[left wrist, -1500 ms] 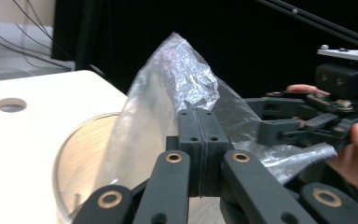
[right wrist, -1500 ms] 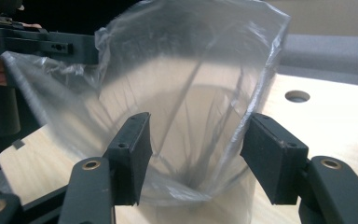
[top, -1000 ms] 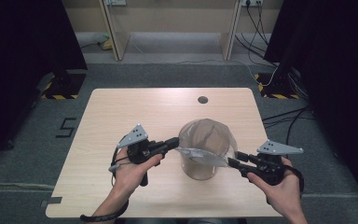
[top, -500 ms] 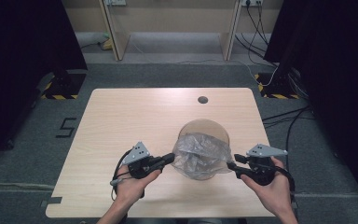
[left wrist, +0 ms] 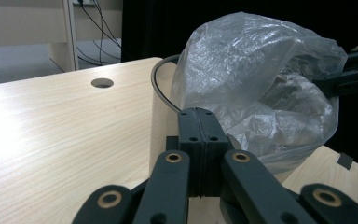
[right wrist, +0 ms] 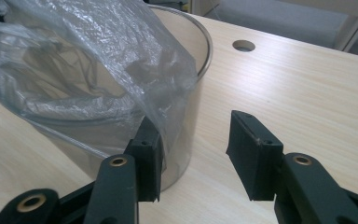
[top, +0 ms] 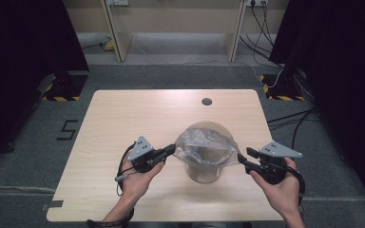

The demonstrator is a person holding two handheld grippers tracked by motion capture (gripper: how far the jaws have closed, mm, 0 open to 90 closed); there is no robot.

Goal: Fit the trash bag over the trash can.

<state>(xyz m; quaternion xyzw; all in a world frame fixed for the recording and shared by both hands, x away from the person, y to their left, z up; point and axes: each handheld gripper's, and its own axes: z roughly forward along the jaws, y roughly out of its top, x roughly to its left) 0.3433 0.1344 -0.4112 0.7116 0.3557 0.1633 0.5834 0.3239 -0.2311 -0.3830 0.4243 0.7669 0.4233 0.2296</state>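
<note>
The left gripper [top: 173,150], jaws together at the plastic bag's [top: 204,147] nine o'clock edge over the bin [top: 204,173], faced the right gripper [top: 241,160], its jaws apart at three o'clock.

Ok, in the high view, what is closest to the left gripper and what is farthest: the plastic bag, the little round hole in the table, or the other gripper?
From the left gripper:
1. Plastic bag: right at its tips, just to the right, draped over the bin.
2. Right gripper: across the bag, on the bin's other side.
3. Round hole: up near the table's far edge.
</note>
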